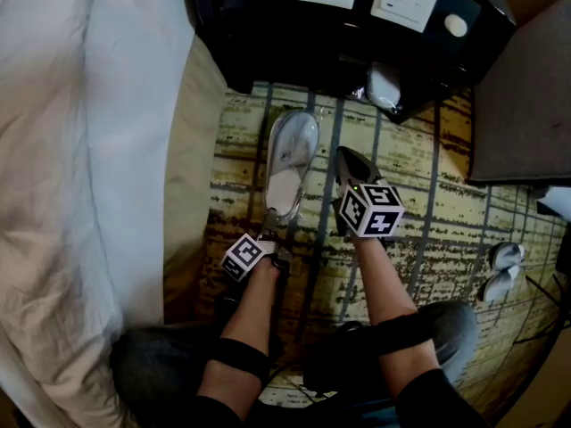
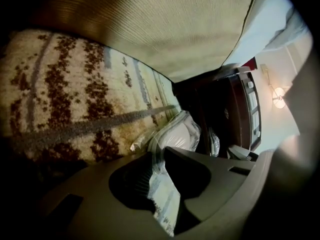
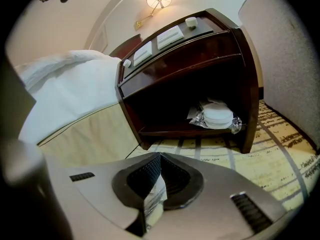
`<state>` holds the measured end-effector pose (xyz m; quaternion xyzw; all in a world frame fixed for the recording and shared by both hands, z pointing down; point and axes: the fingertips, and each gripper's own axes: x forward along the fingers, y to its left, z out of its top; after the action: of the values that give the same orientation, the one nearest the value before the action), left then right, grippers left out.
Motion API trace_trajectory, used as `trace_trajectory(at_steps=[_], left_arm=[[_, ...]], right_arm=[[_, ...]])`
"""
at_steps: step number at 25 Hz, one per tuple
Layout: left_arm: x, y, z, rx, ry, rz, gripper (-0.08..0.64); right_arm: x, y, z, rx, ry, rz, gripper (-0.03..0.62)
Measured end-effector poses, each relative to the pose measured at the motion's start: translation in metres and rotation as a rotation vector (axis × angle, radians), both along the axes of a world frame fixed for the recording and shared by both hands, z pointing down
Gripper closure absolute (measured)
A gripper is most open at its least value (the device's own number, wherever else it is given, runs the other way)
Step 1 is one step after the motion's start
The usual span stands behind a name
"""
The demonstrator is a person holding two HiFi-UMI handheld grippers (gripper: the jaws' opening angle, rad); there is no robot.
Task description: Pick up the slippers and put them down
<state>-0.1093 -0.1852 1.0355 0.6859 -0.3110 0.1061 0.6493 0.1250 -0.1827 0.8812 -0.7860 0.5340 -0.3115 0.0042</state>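
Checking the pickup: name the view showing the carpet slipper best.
Head view: the whole wrapped slipper on the carpet. Left gripper view shows only its near end, pinched by the left gripper. Right gripper view: just clear film between its jaws.

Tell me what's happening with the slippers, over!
Left gripper shut on slipper pack by its wrap; pack on carpet. Right gripper shut on plastic scrap. Nightstand close ahead.

Two tongs [image 1: 272,219] [image 1: 343,154], two wrapped slippers [image 1: 290,163] (one shelved [image 1: 385,87]), one nightstand [image 1: 268,34].
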Motion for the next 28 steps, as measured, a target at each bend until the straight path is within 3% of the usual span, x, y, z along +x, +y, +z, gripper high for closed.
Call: trace_trajectory(at_steps=[8, 16, 28], left_arm=[[0.005, -0.002, -0.015, 0.063, 0.035, 0.019, 0.509], [0.017, -0.012, -0.037, 0.122, 0.155, 0.004, 0.534], [0.019, -0.019, -0.055, 0.182, 0.21, 0.011, 0.548]], right_arm=[[0.001, 0.004, 0.004, -0.005, -0.007, 0.007, 0.591], [0.0, 0.005, 0.007, -0.001, -0.016, 0.013, 0.591], [0.002, 0.004, 0.002, 0.013, -0.014, 0.027, 0.591]])
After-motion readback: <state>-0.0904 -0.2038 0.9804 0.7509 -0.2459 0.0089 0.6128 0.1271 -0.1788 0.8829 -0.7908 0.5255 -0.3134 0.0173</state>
